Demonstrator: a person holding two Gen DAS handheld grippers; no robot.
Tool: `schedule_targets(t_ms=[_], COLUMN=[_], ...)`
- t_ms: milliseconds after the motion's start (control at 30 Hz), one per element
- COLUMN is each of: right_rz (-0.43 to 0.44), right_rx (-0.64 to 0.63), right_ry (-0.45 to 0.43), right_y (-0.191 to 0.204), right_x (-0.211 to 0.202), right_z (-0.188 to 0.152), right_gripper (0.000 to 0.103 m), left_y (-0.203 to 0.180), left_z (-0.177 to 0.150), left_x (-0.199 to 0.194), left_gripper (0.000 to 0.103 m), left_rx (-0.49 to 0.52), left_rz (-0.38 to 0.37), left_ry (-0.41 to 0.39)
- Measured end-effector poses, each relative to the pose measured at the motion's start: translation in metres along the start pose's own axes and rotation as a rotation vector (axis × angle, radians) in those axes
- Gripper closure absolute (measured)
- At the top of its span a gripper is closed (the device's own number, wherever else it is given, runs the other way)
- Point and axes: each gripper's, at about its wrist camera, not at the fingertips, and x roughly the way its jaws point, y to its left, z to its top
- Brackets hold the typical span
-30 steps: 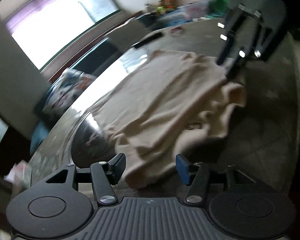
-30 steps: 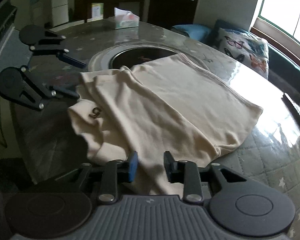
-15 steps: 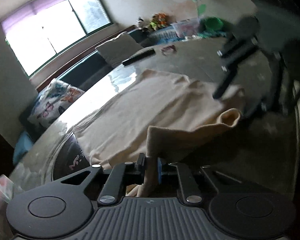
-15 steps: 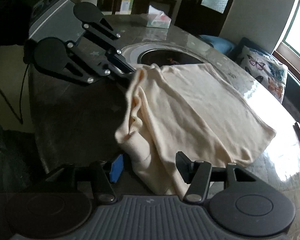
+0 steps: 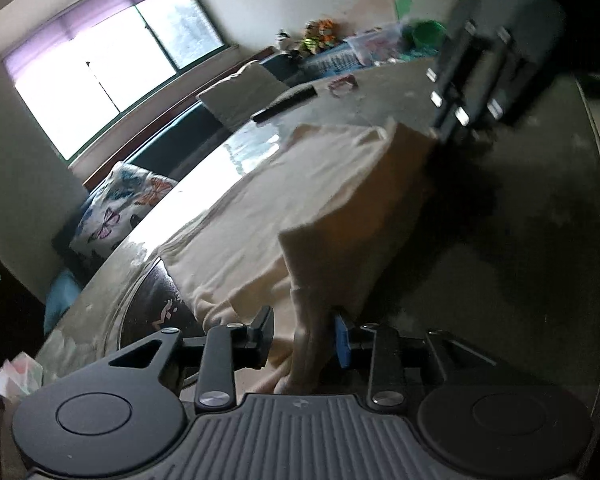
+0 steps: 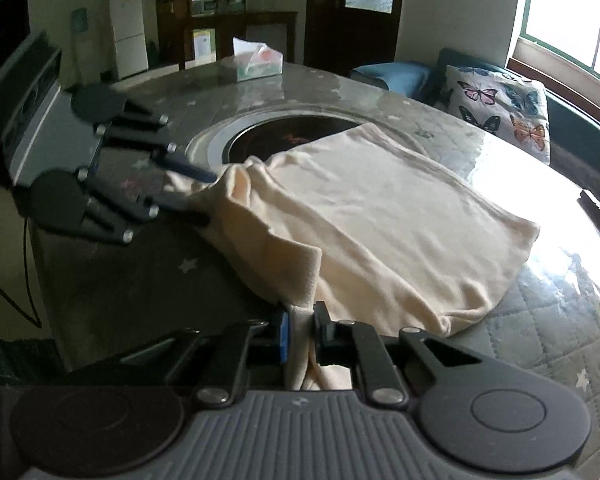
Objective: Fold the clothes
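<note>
A cream garment (image 6: pixel 380 216) lies spread on the round table (image 6: pixel 108 280), partly over a dark round inset. My right gripper (image 6: pixel 299 334) is shut on a bunched edge of the cloth at the near side. My left gripper (image 5: pixel 304 330) has its jaws apart with a fold of the garment (image 5: pixel 300 208) hanging between them against the right pad. In the right wrist view the left gripper (image 6: pixel 196 196) sits at the garment's far left corner. In the left wrist view the right gripper (image 5: pixel 456 120) shows blurred at the far edge.
A tissue box (image 6: pixel 256 60) stands at the table's far side. A dark remote (image 5: pixel 284 104) lies near the window side. A butterfly cushion (image 6: pixel 500 108) rests on the bench by the window. The dark inset (image 6: pixel 284 136) is in the table's middle.
My right gripper has shut on the garment's edge. My left gripper's jaws, shut on the cloth half a second ago, now stand apart. The lifted fold between the two grippers is stretched out.
</note>
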Motion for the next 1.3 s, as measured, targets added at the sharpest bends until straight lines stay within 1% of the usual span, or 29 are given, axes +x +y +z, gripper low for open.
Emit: schedule_targets(t_ms=[33, 67, 100, 167, 300, 400, 500, 567, 667, 833, 933, 1033, 1167, 1267, 1300], right_rz=[-0.004, -0.007, -0.01, -0.016, -0.024, -0.02, -0.001, 0.003, -0.001, -0.03, -0.036, -0.04, -0.055, -0.07, -0.073], right_rx=[0.003, 0.006, 0.008, 0.008, -0.002, 0.003, 0.024, 0.03, 0.035, 0.049, 0.075, 0.097, 0.125, 0.168, 0.187], right_ry=[-0.005, -0.009, -0.012, -0.017, -0.044, -0.055, -0.06, -0.067, -0.076, -0.105, -0.101, -0.083, -0.04, 0.0, 0.009], right_y=[0.0, -0.001, 0.0, 0.003, 0.01, 0.014, 0.02, 0.023, 0.022, -0.001, -0.023, -0.052, -0.084, -0.103, -0.109], right_x=[-0.001, -0.002, -0.004, -0.006, -0.02, -0.038, -0.065, -0.081, -0.093, -0.088, -0.075, -0.052, -0.014, 0.023, 0.033], right_z=[0.0, 0.001, 0.0, 0.0, -0.003, -0.006, -0.011, -0.012, -0.007, 0.013, 0.031, 0.048, 0.065, 0.066, 0.066], right_gripper=[0.093, 0.093, 0.094, 0.094, 0.095, 0.095, 0.095, 0.095, 0.095, 0.095, 0.095, 0.095, 0.095, 0.095, 0.095], left_y=[0.0, 0.001, 0.002, 0.003, 0.003, 0.0, -0.003, -0.004, 0.001, 0.028, 0.046, 0.064, 0.086, 0.095, 0.096], left_z=[-0.001, -0.002, -0.002, 0.0, 0.005, 0.013, 0.021, 0.029, 0.042, 0.062, 0.07, 0.075, 0.071, 0.065, 0.061], left_x=[0.0, -0.001, -0.002, -0.005, -0.023, -0.051, -0.08, -0.091, -0.091, -0.063, -0.033, 0.006, 0.06, 0.092, 0.099], left_gripper=[0.072, 0.079, 0.088, 0.095, 0.097, 0.097, 0.097, 0.098, 0.098, 0.098, 0.098, 0.098, 0.098, 0.097, 0.095], left_rx=[0.0, -0.006, -0.013, -0.03, -0.076, -0.107, -0.122, -0.116, -0.103, -0.108, -0.113, -0.121, -0.171, -0.209, -0.22], left_rz=[-0.006, -0.015, -0.024, -0.043, -0.076, -0.096, -0.113, -0.103, -0.062, -0.005, 0.004, -0.002, -0.026, -0.034, -0.039], left_ry=[-0.001, 0.0, 0.002, 0.004, -0.012, -0.047, -0.075, -0.088, -0.111, -0.124, -0.11, -0.074, -0.013, 0.019, 0.024])
